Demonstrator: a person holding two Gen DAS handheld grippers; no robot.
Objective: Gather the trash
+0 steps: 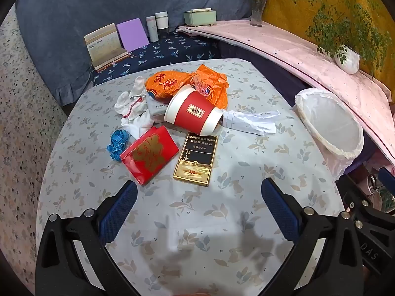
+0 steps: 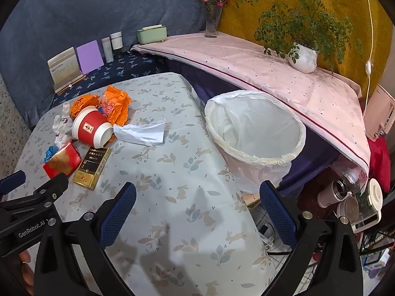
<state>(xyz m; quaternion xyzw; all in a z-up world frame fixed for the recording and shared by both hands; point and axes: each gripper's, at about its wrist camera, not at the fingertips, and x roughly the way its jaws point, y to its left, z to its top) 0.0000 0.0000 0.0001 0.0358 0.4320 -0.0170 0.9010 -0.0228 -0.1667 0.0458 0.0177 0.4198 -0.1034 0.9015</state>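
Right wrist view: my table (image 2: 172, 172) with the leafy cloth is the big thing, and the bin (image 2: 256, 133) lined with a white bag stands just off its right edge, mouth tipped toward me. Left of the bin the trash sits piled: a red cup (image 1: 195, 111) on its side, long axis slanting, open end facing the bin; near it a red packet (image 1: 150, 156), and a black-gold box (image 1: 196, 159) lying lengthwise toward me. My left gripper (image 1: 197, 197) and right gripper (image 2: 197, 197) both gape wide, holding nothing.
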